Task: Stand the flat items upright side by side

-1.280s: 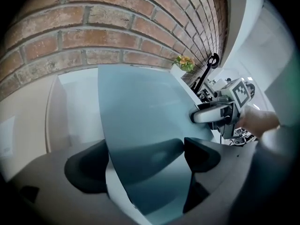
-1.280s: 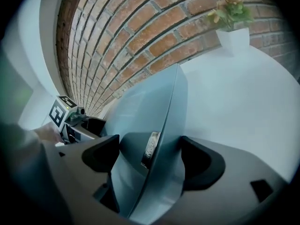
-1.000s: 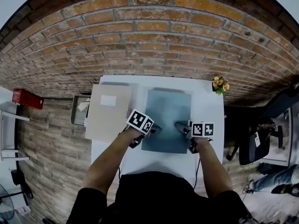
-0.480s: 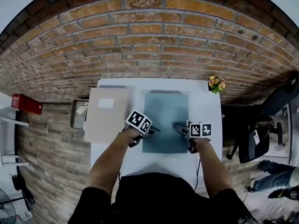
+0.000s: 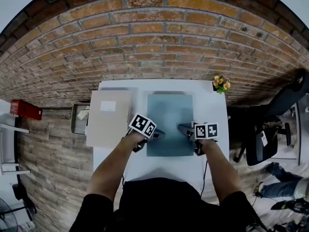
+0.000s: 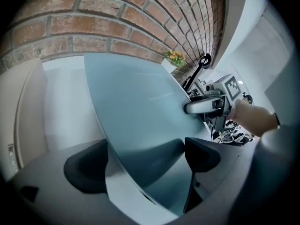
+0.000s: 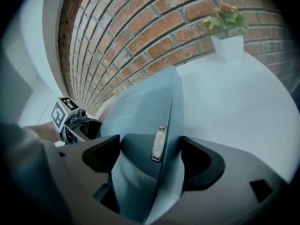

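A blue-grey flat folder (image 5: 169,117) lies on the white table (image 5: 212,115), its far edge toward the brick wall. My left gripper (image 5: 154,135) is shut on the folder's left side near its front corner, and the folder (image 6: 140,102) fills the gap between the jaws. My right gripper (image 5: 186,129) is shut on the right side, its jaws closed over the labelled edge (image 7: 159,144). Whether the front edge is off the table I cannot tell. A beige flat folder (image 5: 108,117) lies flat to the left, overhanging the table's left edge.
A small potted plant (image 5: 219,83) stands at the table's back right corner. The brick wall runs just behind the table. A black office chair (image 5: 263,144) stands to the right and a red box (image 5: 24,110) sits at far left.
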A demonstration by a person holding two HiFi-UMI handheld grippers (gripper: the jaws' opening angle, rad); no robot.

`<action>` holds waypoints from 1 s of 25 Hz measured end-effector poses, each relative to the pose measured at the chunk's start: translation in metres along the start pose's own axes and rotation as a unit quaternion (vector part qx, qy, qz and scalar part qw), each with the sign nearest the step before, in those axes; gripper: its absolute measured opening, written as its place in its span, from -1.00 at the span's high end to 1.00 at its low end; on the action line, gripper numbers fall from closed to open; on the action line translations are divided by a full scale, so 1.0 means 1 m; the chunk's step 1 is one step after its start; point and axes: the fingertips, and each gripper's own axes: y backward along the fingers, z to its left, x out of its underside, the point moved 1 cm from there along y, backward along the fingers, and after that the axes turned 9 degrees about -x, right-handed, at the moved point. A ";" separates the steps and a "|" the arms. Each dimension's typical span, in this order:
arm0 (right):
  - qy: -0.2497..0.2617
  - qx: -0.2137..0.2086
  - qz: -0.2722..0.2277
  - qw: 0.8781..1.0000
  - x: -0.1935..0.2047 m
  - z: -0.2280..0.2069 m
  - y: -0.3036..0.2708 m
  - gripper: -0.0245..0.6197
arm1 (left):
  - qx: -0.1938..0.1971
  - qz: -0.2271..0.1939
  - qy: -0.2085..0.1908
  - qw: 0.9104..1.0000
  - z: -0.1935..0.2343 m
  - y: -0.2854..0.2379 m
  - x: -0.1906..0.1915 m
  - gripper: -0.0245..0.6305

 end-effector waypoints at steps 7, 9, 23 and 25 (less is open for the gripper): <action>0.090 0.019 0.005 0.996 -0.014 0.022 0.008 -0.35 | -0.037 -0.027 -0.025 0.999 0.001 0.021 -0.007 -0.63; 0.111 0.023 -0.002 0.994 -0.021 0.030 0.012 -0.36 | -0.054 -0.042 -0.033 0.997 0.001 0.031 -0.013 -0.63; 0.246 0.041 -0.062 0.966 -0.053 0.077 0.033 -0.32 | -0.141 -0.157 -0.054 0.976 0.005 0.092 -0.048 -0.62; 0.275 0.052 -0.074 0.957 -0.061 0.084 0.037 -0.32 | -0.151 -0.174 -0.063 0.971 0.005 0.102 -0.054 -0.61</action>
